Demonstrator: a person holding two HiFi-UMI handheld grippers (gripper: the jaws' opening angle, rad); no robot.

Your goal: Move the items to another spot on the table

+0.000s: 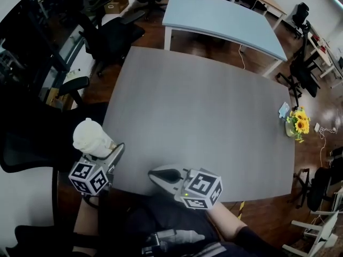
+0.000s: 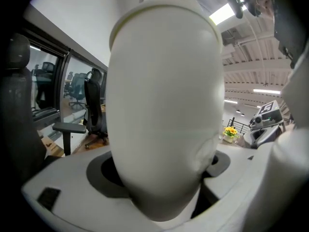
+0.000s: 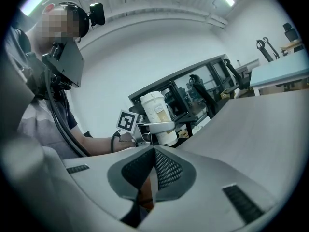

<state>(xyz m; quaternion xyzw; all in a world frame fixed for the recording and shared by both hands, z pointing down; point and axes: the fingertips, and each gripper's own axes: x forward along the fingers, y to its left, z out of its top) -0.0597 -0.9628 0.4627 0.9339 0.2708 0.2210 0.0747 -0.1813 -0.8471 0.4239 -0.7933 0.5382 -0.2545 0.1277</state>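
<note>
Left gripper (image 1: 103, 153) clamps the white cup (image 1: 90, 137) just off the grey table's (image 1: 198, 116) near-left corner. Right gripper (image 1: 161, 174) sits closed and empty at the near edge. Sunflowers (image 1: 298, 123) stand far right, with a pale-blue table (image 1: 220, 17) beyond.

So from the left gripper view, pretty much the whole frame is a white cup (image 2: 164, 110). It's upright, with its lid (image 2: 159, 4) just making it in at the top. The left tool (image 2: 163, 199) has it pinched low down, a dark grey pad (image 2: 104, 173) snug against each side. Off to the left, past the cup, there's a black office chair (image 2: 91, 108) standing by a big window (image 2: 46, 88). On the right you can just catch a sliver of the bench (image 2: 236, 143) with some yellow sunflowers (image 2: 231, 132) on it, and nearer the camera, the right tool (image 2: 260, 132) with its square-marker cube on top. Strip lights (image 2: 224, 13) glow on the ceiling.
</note>
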